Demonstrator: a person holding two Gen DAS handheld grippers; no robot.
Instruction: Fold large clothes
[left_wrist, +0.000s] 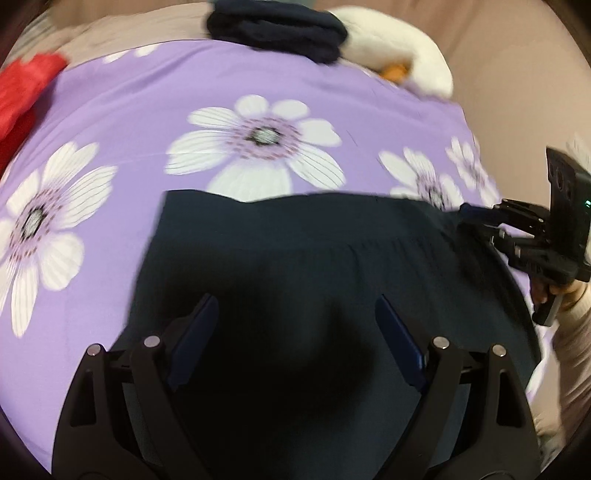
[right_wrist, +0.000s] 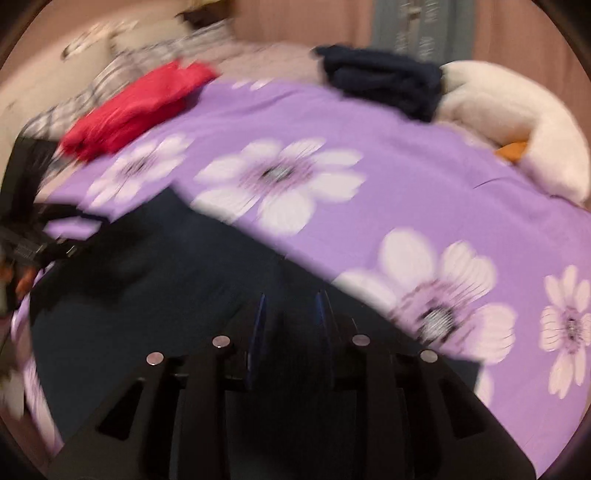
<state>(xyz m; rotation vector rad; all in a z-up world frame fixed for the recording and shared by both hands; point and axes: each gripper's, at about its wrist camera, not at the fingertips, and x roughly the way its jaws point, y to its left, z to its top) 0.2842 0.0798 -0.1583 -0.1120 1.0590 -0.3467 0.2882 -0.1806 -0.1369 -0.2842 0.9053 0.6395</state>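
A large dark navy garment lies spread on the purple flowered bed sheet. My left gripper is open, its blue-padded fingers wide apart just above the garment's near part. My right gripper shows at the right in the left wrist view, its tips at the garment's right edge. In the right wrist view the right gripper has its fingers narrowly apart over the dark garment; the blur hides whether cloth is between them. The left gripper shows at the far left.
A folded dark garment lies at the bed's far edge, with a white plush toy to its right. A red cloth lies at the far left. A checked pillow lies behind the red cloth.
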